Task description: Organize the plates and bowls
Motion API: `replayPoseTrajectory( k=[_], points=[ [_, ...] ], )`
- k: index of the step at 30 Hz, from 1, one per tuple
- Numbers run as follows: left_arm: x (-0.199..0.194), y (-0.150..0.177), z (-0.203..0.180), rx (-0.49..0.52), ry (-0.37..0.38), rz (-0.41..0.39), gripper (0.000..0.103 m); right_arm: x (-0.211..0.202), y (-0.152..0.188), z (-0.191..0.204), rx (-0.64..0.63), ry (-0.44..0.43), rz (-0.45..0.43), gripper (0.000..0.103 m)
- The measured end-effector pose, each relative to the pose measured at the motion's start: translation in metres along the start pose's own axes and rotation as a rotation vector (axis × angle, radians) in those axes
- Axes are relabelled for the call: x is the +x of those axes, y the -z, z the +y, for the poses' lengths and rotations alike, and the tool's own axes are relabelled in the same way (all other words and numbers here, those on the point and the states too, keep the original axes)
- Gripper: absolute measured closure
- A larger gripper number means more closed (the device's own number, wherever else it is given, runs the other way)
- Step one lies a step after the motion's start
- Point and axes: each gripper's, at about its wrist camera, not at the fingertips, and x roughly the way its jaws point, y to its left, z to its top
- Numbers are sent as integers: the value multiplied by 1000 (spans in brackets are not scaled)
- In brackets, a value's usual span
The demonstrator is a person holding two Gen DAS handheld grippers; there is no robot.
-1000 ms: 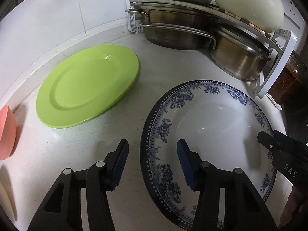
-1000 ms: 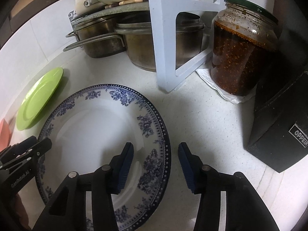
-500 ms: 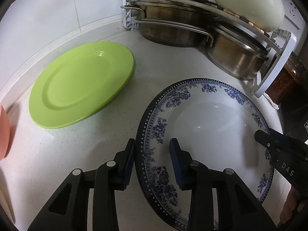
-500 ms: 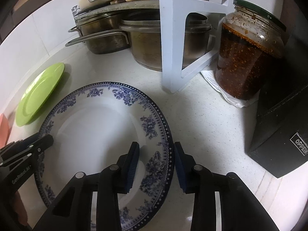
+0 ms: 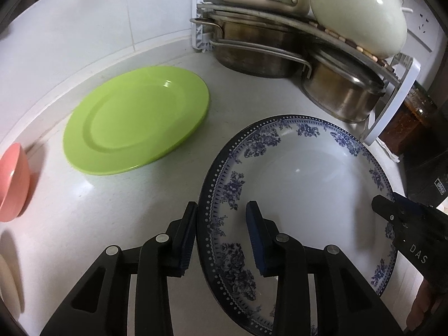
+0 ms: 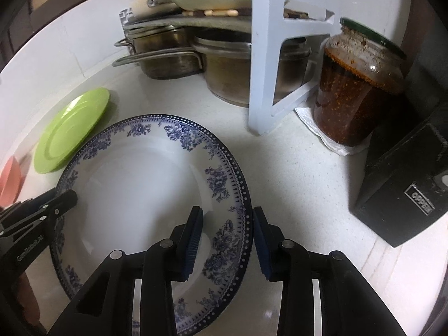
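Note:
A large white plate with a blue floral rim (image 5: 302, 184) (image 6: 134, 184) lies on the white counter between both grippers. My left gripper (image 5: 221, 235) is shut on its left rim, one finger outside and one over the well. My right gripper (image 6: 226, 238) is shut on the opposite rim in the same way. Each gripper's dark tip shows at the far edge of the other's view. A lime green plate (image 5: 134, 120) (image 6: 70, 131) lies flat to the left. A pink bowl (image 5: 11, 182) sits at the far left edge.
Steel pots (image 5: 260, 50) stand under a white rack (image 6: 268, 64) at the back, with cream cookware on top. A jar of dark red paste (image 6: 355, 89) and a black box (image 6: 406, 190) stand at the right. A cream dish (image 5: 8, 277) peeks in at lower left.
Both grippers have narrowed from wide open onto the blue-rimmed plate's rim. Both views have shifted slightly, so the green plate and the pots sit differently in frame.

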Motion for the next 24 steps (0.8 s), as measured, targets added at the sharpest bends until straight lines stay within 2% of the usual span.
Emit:
replayPoseTrajectory(
  k=[16, 24],
  points=[
    [-72, 20, 19, -63, -39, -80, 68, -54, 10, 33, -74, -41, -61, 66],
    [-109, 39, 41, -113, -77, -118, 68, -82, 20, 61, -123, -78, -84, 66]
  ],
)
